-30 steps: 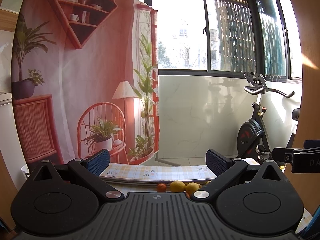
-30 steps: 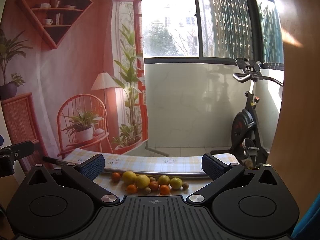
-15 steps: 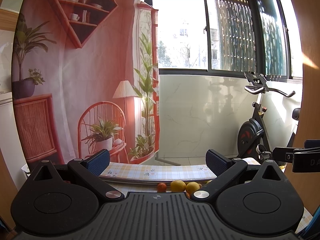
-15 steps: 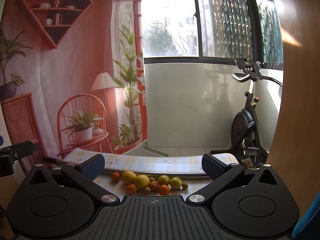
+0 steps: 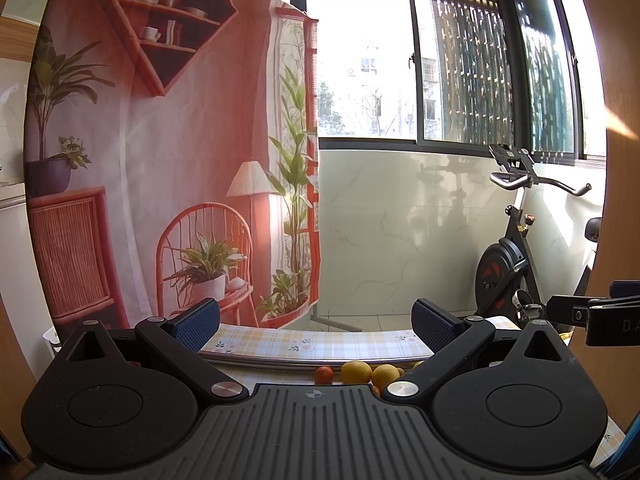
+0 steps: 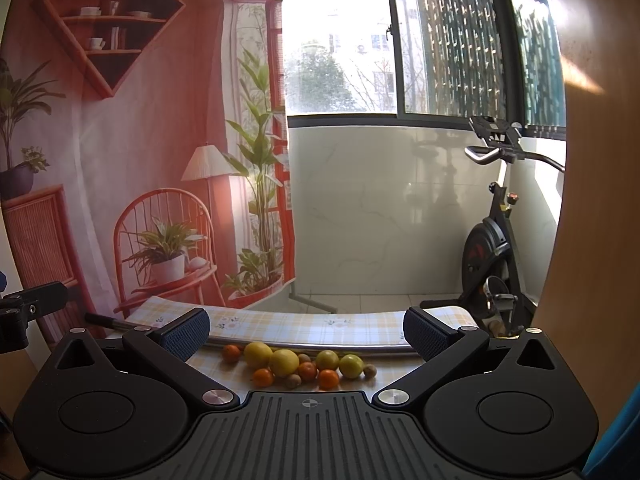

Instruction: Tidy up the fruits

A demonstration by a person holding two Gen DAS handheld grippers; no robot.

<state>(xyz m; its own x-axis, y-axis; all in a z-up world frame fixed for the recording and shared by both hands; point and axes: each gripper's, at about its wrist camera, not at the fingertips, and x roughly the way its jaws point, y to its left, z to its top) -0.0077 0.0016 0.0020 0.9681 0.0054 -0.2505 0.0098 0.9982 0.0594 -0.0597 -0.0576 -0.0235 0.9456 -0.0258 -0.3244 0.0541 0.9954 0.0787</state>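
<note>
A cluster of several fruits lies on the checked tablecloth (image 6: 304, 326): yellow lemons (image 6: 284, 362), small oranges (image 6: 328, 379) and brown kiwis (image 6: 294, 381). In the left wrist view only an orange (image 5: 323, 375) and lemons (image 5: 356, 372) show above the gripper body. My right gripper (image 6: 306, 330) is open and empty, held level behind the fruits. My left gripper (image 5: 316, 318) is open and empty, to the left of the fruits. The right gripper's side shows at the right edge of the left wrist view (image 5: 592, 316).
A metal rim (image 6: 320, 346) runs across the table behind the fruits. A printed backdrop (image 6: 140, 140) hangs beyond the table on the left. An exercise bike (image 6: 492, 248) stands at the right by the window. A wooden panel (image 6: 592, 200) bounds the right side.
</note>
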